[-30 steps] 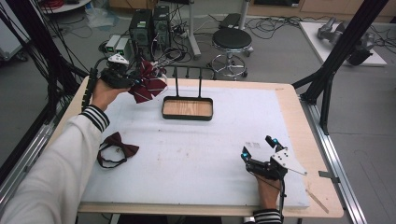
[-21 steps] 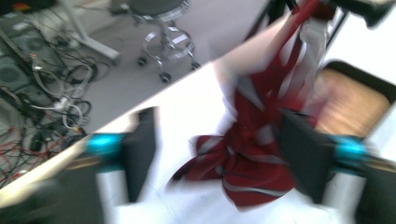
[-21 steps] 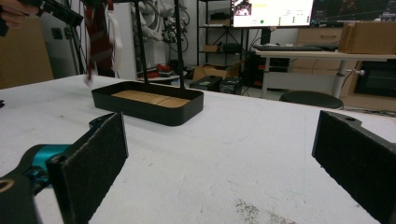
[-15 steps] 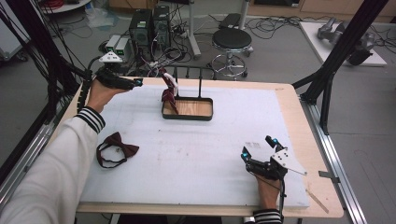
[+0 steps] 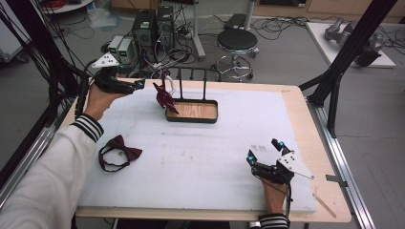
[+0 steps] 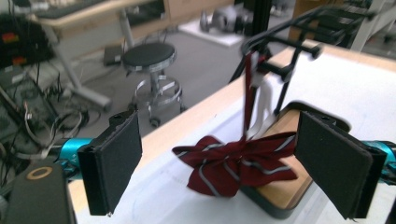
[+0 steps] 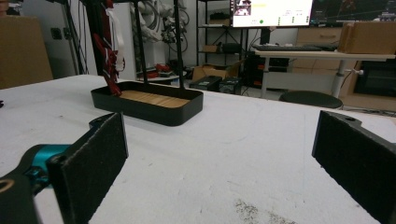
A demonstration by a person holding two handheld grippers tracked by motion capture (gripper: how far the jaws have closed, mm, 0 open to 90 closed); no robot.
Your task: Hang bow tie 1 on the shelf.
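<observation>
Since 1 s ago the striped bow tie (image 5: pixel 165 97) has left the left gripper (image 5: pixel 135 85): then it was clamped at the jaws, now it hangs by its strap from the black rack (image 5: pixel 192 76), draped over the left end of the tray (image 5: pixel 192 114) at the rack's base. Left gripper jaws have just been opening; they stand wide apart w/ nothing pressed between the pads. In the left gripper view the tie (image 6: pixel 236 163) shows in the gap between the jaws but farther off, clear of both pads, its strap running up to the rack bar (image 6: pixel 280 44). Left gripper is now just left of the rack, held above the table, pointing toward it.

Right gripper (image 5: pixel 267 153) hasn't shifted: rests on the white mat (image 5: pixel 200 167), well apart from the rack, on the near-right side. Jaws wide open, nothing held; right gripper view has bare mat between the pads, w/ tray (image 7: pixel 149 105) and hanging tie (image 7: pixel 107 51) farther off.

Second bow tie, plain dark red (image 5: pixel 118 150), lies flat on the mat near-left of the rack, well apart from it, beside the person's left sleeve (image 5: pixel 52 176). Untouched by either gripper.
</observation>
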